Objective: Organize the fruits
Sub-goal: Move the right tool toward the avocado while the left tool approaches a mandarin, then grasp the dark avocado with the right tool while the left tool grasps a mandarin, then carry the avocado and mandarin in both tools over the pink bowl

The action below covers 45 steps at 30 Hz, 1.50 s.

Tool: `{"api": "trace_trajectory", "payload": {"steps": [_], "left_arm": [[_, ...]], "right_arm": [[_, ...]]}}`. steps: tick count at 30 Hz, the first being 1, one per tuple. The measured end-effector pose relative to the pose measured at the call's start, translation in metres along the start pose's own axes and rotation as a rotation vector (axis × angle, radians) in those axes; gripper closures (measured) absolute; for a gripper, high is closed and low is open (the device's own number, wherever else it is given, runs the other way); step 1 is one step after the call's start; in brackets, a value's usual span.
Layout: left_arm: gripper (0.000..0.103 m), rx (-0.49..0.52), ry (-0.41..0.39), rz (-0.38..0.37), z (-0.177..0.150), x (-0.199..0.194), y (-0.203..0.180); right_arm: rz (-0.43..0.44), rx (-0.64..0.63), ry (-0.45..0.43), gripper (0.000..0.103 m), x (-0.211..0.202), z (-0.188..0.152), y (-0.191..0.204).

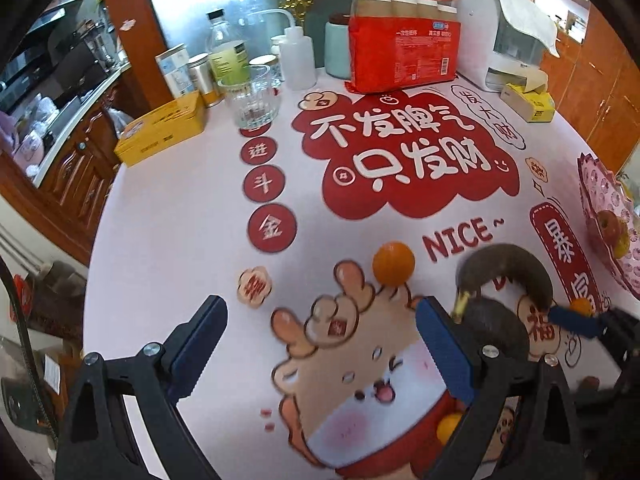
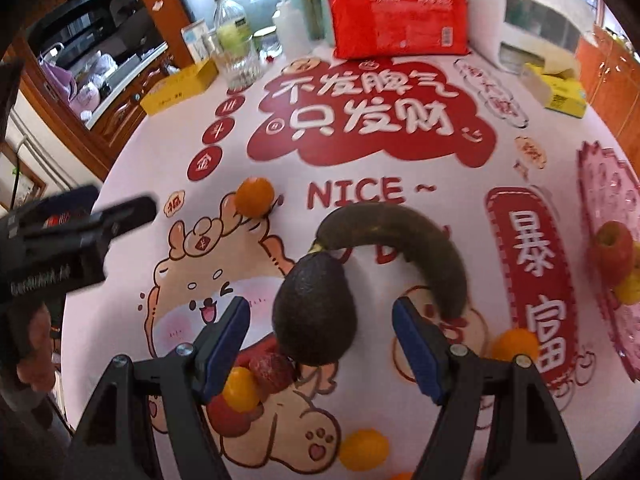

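My right gripper [image 2: 320,312] is open and points down at the table, and a dark avocado [image 2: 316,312] lies between its blue pads [image 2: 418,344] with a gap on each side. A blackened banana [image 2: 400,236] curves just beyond the avocado. Further left sits an orange [image 1: 394,263]. My left gripper [image 1: 322,312] is open and holds nothing. It hangs over the printed cloth, a little short of the orange. Small yellow-orange fruits [image 2: 240,390] and red ones [image 2: 272,368] lie near the right gripper's left finger. A pink bowl [image 2: 600,184] at the right holds an apple [image 2: 612,252].
Along the table's back stand a glass [image 1: 252,100], bottles [image 1: 226,46], a yellow tin [image 1: 160,128], a red pack of cups [image 1: 404,40], a white appliance [image 1: 504,28] and a yellow tissue box [image 1: 528,100]. Wooden cabinets lie beyond the left edge.
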<state>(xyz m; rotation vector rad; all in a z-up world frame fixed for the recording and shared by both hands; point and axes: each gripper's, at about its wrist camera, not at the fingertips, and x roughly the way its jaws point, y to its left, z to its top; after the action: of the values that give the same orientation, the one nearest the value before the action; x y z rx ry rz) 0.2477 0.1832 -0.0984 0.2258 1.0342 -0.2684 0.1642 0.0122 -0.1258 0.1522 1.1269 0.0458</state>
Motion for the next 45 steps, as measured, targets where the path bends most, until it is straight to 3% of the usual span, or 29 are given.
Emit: {"api": "trace_trajectory", "payload": {"steps": [8,11,12,17,22,26,33,45], "left_arm": [[0.011,0.027,0.058,-0.065,0.018,0.051,-0.019],[0.017,0.039,0.079,-0.095,0.018,0.064,-0.027],[0.022,0.043,0.086,-0.105,0.017,0.068,-0.03],[0.041,0.033,0.125,-0.144,0.018,0.085,-0.038],[0.063,0.019,0.158,-0.166,0.019,0.099,-0.044],[0.068,0.023,0.144,-0.149,0.02,0.102,-0.052],[0.069,0.048,0.117,-0.123,0.019,0.084,-0.065],[0.069,0.154,-0.004,-0.162,0.026,-0.004,-0.137]], "right_arm": [[0.003,-0.036,0.074,0.029,0.034,0.0,0.01],[-0.004,-0.035,0.095,0.039,0.043,0.0,0.007],[-0.011,-0.036,0.1,0.045,0.045,0.0,0.006],[0.046,-0.008,0.111,0.046,0.046,0.001,-0.006],[0.042,0.001,0.118,0.046,0.043,-0.002,-0.015],[0.039,0.032,0.119,0.046,0.038,-0.005,-0.027],[0.045,0.076,0.082,0.046,0.017,-0.008,-0.048],[0.039,0.12,-0.055,0.046,-0.056,-0.014,-0.096]]}}
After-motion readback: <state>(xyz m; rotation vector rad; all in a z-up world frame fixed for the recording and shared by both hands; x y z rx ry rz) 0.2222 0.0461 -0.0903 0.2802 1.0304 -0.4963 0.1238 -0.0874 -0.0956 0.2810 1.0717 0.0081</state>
